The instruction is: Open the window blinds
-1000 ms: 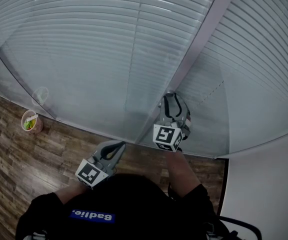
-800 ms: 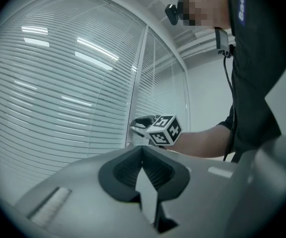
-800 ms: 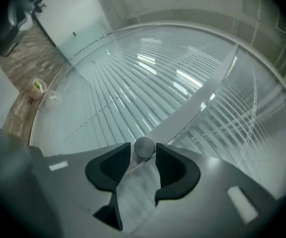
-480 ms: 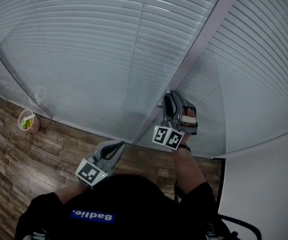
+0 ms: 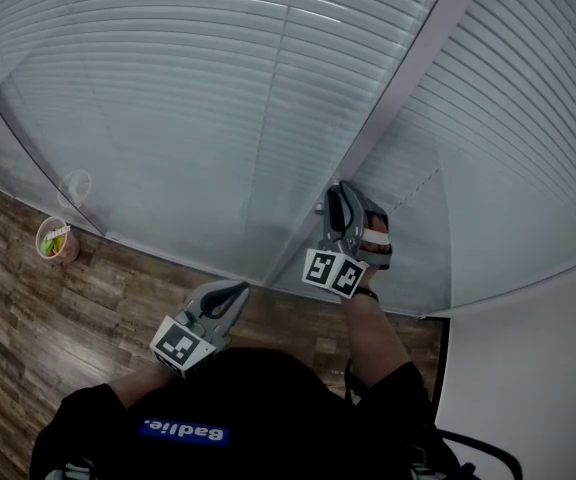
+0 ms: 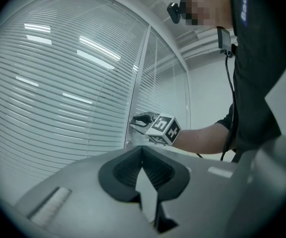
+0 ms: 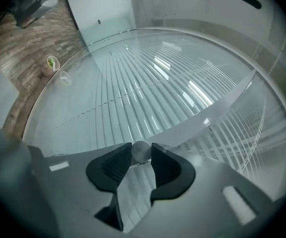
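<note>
Head view, from the left: a cup stands on the wood floor by the glass, well apart from the work. Next comes the left tool — its jaws are together with nothing between them, near the foot of the glass. The blinds fill the panes above, slats seemingly closed. Right of them, at the grey frame post, the right tool has just been closing its jaws, and the right gripper view shows a small round metal knob pinched between the very tips. The hold looks thin — if the smooth knob slips as the wrist rolls, the pads would spin free and the slats stay shut; a turn the wrong way would only tighten them.
</note>
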Demonstrator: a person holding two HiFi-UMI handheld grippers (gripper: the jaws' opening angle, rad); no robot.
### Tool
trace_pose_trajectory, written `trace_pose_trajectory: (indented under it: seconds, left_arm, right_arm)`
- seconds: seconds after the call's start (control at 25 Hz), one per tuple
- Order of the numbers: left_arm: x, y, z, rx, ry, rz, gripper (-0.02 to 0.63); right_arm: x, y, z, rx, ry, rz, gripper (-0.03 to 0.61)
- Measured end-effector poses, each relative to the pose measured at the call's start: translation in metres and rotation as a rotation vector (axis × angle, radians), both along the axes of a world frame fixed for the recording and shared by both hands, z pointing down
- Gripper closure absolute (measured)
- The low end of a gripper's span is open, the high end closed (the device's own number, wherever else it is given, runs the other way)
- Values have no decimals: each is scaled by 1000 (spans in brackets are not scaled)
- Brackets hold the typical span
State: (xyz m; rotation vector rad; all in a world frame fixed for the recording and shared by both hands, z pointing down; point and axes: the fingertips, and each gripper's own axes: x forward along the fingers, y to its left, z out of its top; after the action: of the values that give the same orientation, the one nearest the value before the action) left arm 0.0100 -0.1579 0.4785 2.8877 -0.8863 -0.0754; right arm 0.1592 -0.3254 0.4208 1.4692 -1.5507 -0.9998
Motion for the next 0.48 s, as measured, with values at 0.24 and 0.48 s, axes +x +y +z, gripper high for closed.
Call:
trace_pose_trajectory:
  seconds: [0.24,0.48]
  left_arm:
    - [-1,0,-7,1,-9,-8,614]
    - [-2,-1,0,-4,-14,-12,614]
  right_arm:
    - [1,0,-8,-15,-217,3,451]
    - [6,-2,-2,-26,-338,7,451]
